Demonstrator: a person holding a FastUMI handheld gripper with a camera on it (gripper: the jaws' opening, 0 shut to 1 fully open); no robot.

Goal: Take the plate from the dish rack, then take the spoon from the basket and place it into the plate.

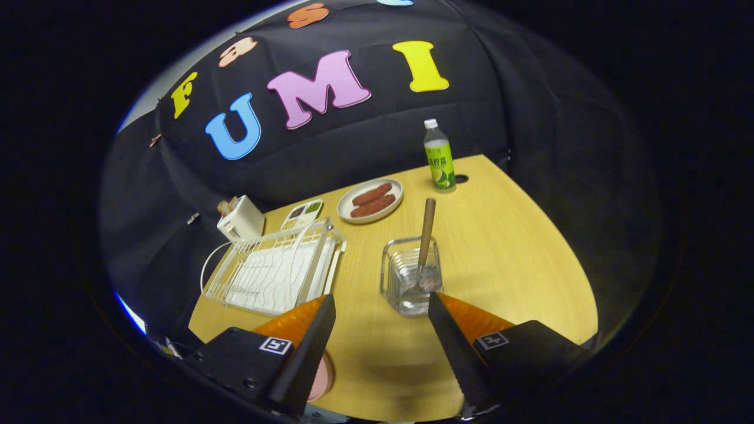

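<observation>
My gripper [381, 299] hovers open above the wooden table [506, 265], with nothing between its fingers. Just ahead of the right fingertip stands a clear wire basket [403, 294]. A spoon [426, 227] with a wooden handle stands upright in it, leaning slightly away from me. A pink plate [323, 377] lies flat on the table under the left finger, mostly hidden by it. The white dish rack [277, 271] sits just beyond the left finger.
Behind the rack are a white toaster [240, 219] and a small compartment tray [302, 214]. A white plate with two sausages [370, 200] and a green-labelled bottle [439, 156] stand near the far table edge. Bare table lies right of the basket.
</observation>
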